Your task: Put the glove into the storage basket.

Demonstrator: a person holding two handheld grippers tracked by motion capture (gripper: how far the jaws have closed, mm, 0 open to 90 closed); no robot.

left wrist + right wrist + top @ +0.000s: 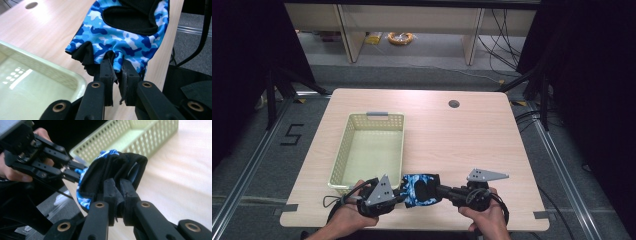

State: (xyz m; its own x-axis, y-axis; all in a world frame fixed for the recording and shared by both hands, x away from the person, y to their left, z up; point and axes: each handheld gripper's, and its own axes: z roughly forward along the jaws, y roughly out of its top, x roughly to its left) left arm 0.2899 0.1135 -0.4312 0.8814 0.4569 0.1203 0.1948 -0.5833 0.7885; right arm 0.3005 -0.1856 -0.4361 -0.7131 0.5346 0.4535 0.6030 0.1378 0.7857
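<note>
left gripper (399,196): jaws pinched on the blue camo edge of the glove (421,189); in the left gripper view (117,75) cloth is bunched between the pads
right gripper (443,191): jaws clamped on the glove's black edge; right gripper view (118,192) shows black fabric folded between them
glove: blue camouflage with black panels, stretched between the two grippers near the front edge of the table (452,135), whether it rests on the wood or hangs just over it, cannot tell
basket (343,150): pale green, perforated walls, nothing inside it, just beside the left gripper; its near corner is close to the glove
in the way: basket rim sits just left of the glove, nothing else on the top
edges: both hands are over the table's front edge; glove close to that edge
open room: bare wood to the right and behind the glove, up to the cable hole (454,104)
left gripper view extra: smooth basket floor (30,85) with light glare, floor past the table edge
right gripper view extra: left gripper seen from across (72,171), the hand (15,170) behind it, basket mesh (130,137)
</note>
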